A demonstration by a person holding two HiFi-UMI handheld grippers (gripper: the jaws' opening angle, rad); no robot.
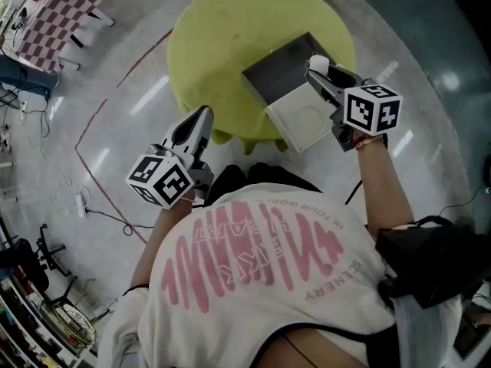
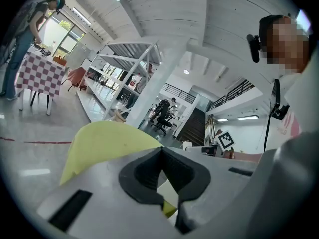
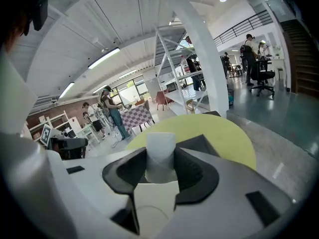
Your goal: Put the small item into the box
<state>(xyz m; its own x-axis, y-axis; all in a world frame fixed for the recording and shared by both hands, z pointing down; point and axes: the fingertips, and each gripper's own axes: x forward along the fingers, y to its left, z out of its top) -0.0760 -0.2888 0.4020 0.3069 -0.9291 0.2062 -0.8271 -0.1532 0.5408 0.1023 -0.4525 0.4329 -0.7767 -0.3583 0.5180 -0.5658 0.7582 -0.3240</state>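
The round yellow-green table (image 1: 222,44) filled the middle of the head view, with bare grey floor all round it and no clutter on its top apart from the box. The box (image 1: 285,71) sat open on the table's right half, its dark inside empty as far as could be seen. Its white lid (image 1: 305,119) lay flat just beside it on the near side and hung a little past the table edge.

The right gripper (image 1: 316,69) hovered over the lid's far corner, pointing forward and somewhat down at the box's right rim. Its jaws were clamped on the item (image 3: 159,151), a small white cylinder. The cylinder stood up between the pads, its long axis across the jaws and its top clear above them. From that gripper's own view the box's dark opening lay directly behind the item and slightly right, with the lid below the jaws.

So the box was just ahead of the held item, and this hand was by far the nearer one. I judged that the next move called for a short carry forward over the rim and a lowering into the opening. The rim was the only edge to clear.

The left gripper (image 1: 204,115) hung off the table's near left edge, well apart from the box. Its jaws were together with nothing between them.
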